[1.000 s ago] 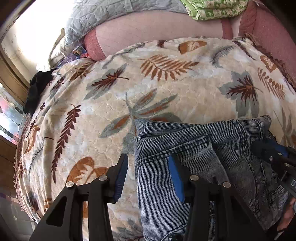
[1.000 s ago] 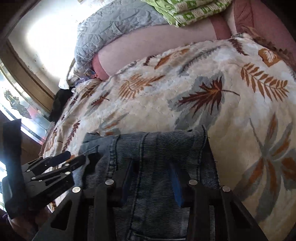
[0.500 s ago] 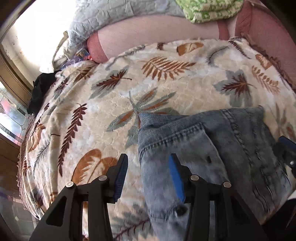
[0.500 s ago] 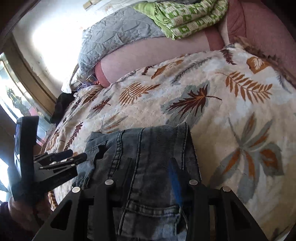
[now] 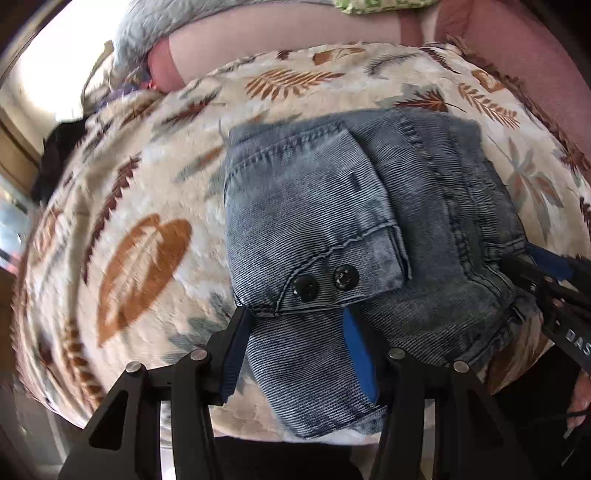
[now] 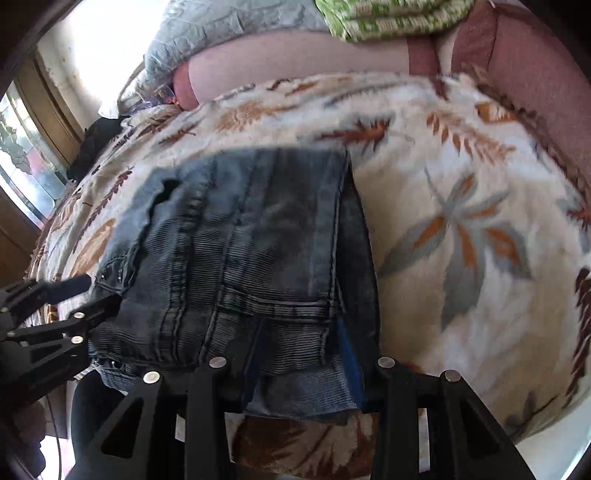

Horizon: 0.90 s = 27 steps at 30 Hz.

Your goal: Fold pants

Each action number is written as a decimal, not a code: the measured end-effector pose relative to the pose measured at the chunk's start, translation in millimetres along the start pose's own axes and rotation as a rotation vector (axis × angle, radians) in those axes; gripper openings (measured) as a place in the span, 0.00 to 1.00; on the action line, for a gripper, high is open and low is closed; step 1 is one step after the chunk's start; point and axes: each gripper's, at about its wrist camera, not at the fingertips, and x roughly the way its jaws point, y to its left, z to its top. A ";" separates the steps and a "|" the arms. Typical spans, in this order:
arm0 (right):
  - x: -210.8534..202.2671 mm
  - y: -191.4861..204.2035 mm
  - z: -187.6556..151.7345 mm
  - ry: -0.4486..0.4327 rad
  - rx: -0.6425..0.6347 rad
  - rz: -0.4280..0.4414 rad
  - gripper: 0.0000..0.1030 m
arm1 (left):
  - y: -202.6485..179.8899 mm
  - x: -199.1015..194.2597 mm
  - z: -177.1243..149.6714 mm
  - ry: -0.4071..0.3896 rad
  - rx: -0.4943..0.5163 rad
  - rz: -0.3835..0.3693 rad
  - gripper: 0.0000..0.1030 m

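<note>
The blue denim pants (image 5: 332, 221) lie folded in a compact bundle on the leaf-print blanket (image 5: 147, 184), waistband with two black buttons (image 5: 325, 282) near me. My left gripper (image 5: 295, 350) is open, its blue-padded fingers standing apart over the bundle's near edge. My right gripper (image 6: 299, 358) is open too, its fingers apart above the near edge of the pants (image 6: 258, 240). The right gripper also shows at the right edge of the left wrist view (image 5: 546, 273), and the left gripper at the left edge of the right wrist view (image 6: 55, 306).
The blanket (image 6: 461, 221) covers a bed or sofa. Behind it lie a pink bolster (image 5: 295, 40), a grey quilt (image 6: 221, 26) and a folded green patterned cloth (image 6: 388, 18). A dark garment (image 5: 55, 155) lies at the far left by a window.
Both grippers have drawn back toward me and risen. The whole folded bundle, buttons included, now shows ahead of them. Both stay open.
</note>
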 end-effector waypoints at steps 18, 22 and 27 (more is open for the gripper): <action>-67.5 25.2 -6.7 -0.176 -0.129 -0.027 0.41 | 47.0 -87.9 -27.7 -0.198 -0.113 0.123 0.68; -89.1 47.5 -2.6 -0.234 -0.175 -0.007 0.47 | 61.0 -115.8 -33.6 -0.280 -0.139 0.173 0.71; -104.6 75.6 -3.2 -0.266 -0.234 0.012 0.48 | 79.3 -135.2 -40.2 -0.324 -0.172 0.196 0.71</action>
